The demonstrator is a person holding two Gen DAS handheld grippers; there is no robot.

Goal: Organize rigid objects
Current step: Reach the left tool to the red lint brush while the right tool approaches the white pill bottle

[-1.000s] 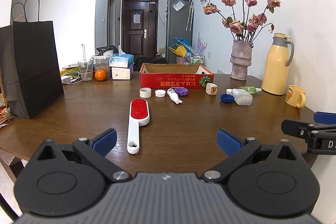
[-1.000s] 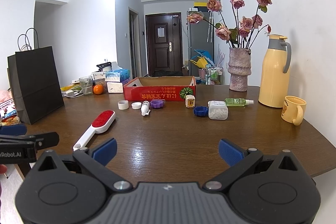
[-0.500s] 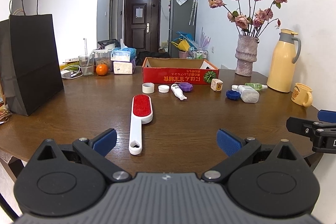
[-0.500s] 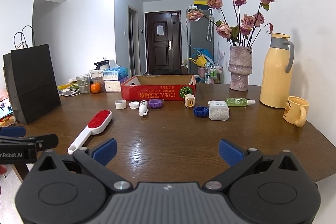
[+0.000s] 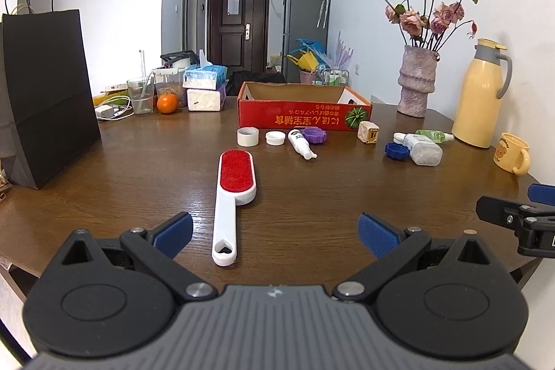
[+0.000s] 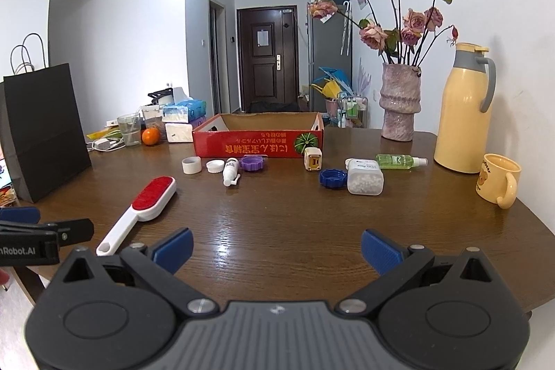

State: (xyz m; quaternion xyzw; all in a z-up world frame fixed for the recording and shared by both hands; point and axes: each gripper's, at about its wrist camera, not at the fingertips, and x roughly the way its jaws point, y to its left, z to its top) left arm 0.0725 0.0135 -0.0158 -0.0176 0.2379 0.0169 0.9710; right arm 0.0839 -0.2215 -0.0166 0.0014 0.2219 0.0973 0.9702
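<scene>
low wrist views, facing shared table (image 5: 145,182)
</scene>
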